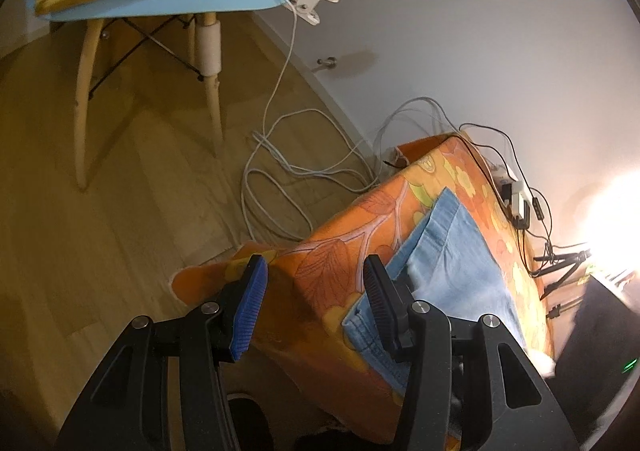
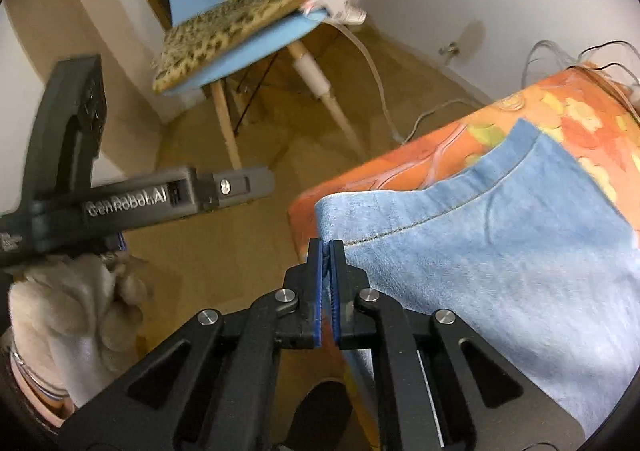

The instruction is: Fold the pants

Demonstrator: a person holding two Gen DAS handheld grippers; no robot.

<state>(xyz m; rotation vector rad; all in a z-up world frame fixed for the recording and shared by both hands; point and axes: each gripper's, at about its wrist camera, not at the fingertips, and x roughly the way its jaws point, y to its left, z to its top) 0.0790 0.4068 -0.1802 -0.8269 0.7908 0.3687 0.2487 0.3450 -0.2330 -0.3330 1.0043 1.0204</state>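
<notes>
Right wrist only: gloved hand (image 2: 76,303), apparently.

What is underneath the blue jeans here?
The jeans lie on an orange leaf-patterned cloth that drapes over the edge of whatever supports it. What the cloth covers is hidden, as is anything between jeans and cloth.

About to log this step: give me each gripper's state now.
Left gripper: open, nothing between its jaws, beside the jeans.
Right gripper: shut on the corner of the jeans.
</notes>
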